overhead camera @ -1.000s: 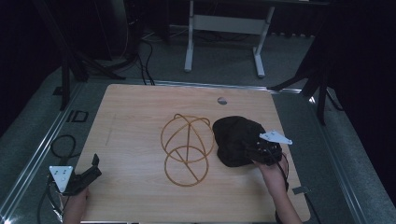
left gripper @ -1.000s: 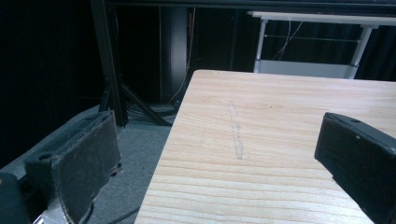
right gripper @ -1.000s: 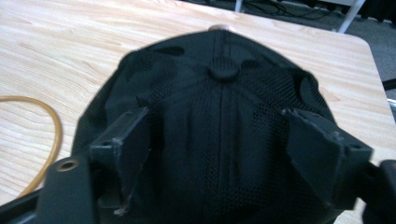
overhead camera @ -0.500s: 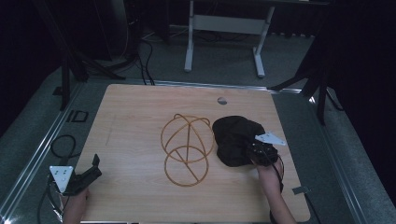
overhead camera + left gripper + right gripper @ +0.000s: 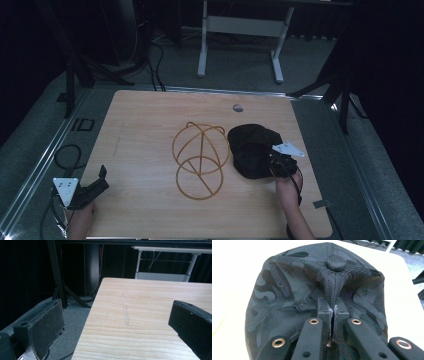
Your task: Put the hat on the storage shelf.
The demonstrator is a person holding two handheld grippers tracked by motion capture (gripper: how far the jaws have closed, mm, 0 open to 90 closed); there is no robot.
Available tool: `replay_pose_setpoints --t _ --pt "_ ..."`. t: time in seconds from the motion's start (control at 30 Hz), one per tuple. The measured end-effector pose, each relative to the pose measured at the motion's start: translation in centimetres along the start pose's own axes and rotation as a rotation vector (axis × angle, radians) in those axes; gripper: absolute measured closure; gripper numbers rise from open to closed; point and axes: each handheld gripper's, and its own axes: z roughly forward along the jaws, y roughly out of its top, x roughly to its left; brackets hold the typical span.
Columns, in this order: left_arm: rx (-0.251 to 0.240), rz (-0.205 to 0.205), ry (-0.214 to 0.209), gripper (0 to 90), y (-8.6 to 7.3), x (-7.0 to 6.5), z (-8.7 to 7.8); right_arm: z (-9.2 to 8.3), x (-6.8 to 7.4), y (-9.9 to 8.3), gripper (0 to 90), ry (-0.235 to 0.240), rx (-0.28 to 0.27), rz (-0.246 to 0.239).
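Right gripper view, right tongs (image 5: 333, 315) just closed, pinching dark camouflage mesh cap (image 5: 294, 290), left tongs (image 5: 117, 325) open

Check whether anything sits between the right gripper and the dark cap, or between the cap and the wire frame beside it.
Nothing visible does. The right gripper has just closed, pinching the cap's fabric. Between the cap and the wire frame lies only bare table.

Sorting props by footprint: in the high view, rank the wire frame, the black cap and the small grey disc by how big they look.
1. Wire frame
2. Black cap, somewhat smaller
3. Grey disc, by far the smallest
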Motion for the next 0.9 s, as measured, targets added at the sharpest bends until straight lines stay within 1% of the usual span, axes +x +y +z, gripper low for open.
replay_pose_setpoints --t 0.1,0.27,0.4,0.63,0.9 --pt "0.000 0.001 0.000 0.5 0.0 0.0 0.0 -0.4 -0.2 0.3 87.4 0.001 -0.015 0.009" --pt "0.001 0.001 0.000 0.5 0.0 0.0 0.0 -1.2 -0.4 1.2 87.4 0.003 -0.042 0.007" --pt "0.001 0.000 0.000 0.5 0.0 0.0 0.0 -2.1 -0.5 1.9 87.3 0.000 -0.091 0.009" --pt "0.001 0.000 0.000 0.5 0.0 0.0 0.0 -4.1 -0.7 3.1 87.3 0.004 -0.167 0.032" --pt "0.003 0.001 0.001 0.5 0.0 0.0 0.0 -6.4 -0.9 5.0 87.4 0.014 -0.233 0.036"
